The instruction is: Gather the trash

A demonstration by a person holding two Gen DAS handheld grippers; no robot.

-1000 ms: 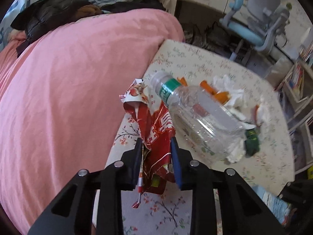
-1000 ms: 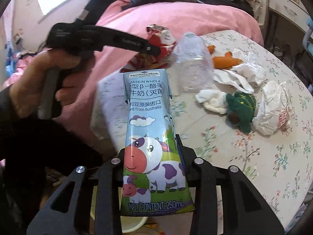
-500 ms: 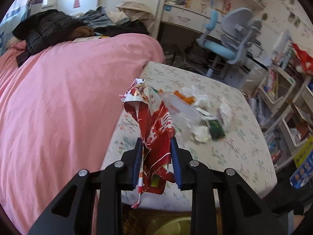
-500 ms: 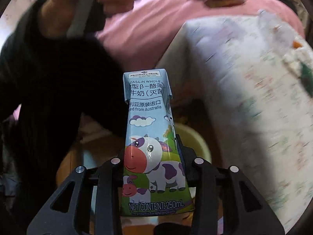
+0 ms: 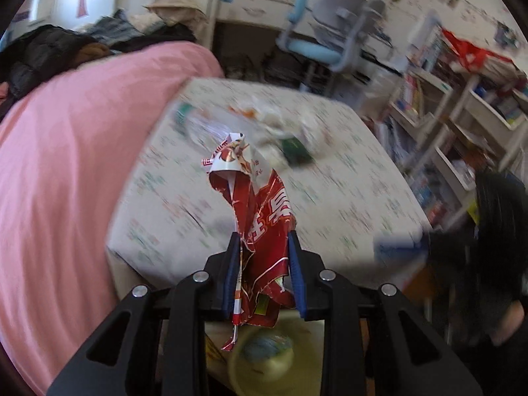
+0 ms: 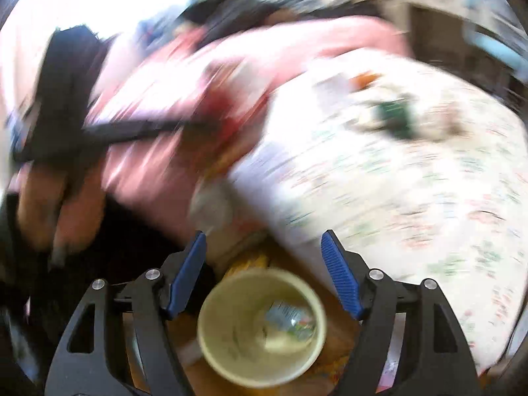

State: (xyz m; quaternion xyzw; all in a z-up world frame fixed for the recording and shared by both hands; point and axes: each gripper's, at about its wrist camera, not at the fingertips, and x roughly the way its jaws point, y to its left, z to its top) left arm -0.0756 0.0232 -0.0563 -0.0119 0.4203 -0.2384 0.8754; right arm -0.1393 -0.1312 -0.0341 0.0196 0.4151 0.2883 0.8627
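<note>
My left gripper [image 5: 263, 241] is shut on a crumpled red snack wrapper [image 5: 255, 217], held above the near edge of the floral table [image 5: 346, 198]. Below it a pale yellow bin [image 5: 264, 359] shows the milk carton [image 5: 267, 349] lying inside. In the right wrist view my right gripper [image 6: 264, 241] has its jaws opening, with nothing between them, right over the same bin [image 6: 231, 340], where the carton [image 6: 290, 323] rests at the bottom. More trash lies blurred on the table: a clear bottle [image 5: 201, 125], white tissues [image 5: 277, 122], a green item [image 5: 297, 151].
A pink bed [image 5: 66, 171] runs along the table's left side. A blue-grey chair [image 5: 330, 33] and bookshelves [image 5: 462, 125] stand beyond. The person's hand [image 6: 52, 208] holds the left gripper's handle at the left of the right wrist view. Both views are motion-blurred.
The right gripper swung off the table to above the bin, opened, and the milk carton dropped in. The left gripper pulled back toward the table's near edge, still holding the wrapper.
</note>
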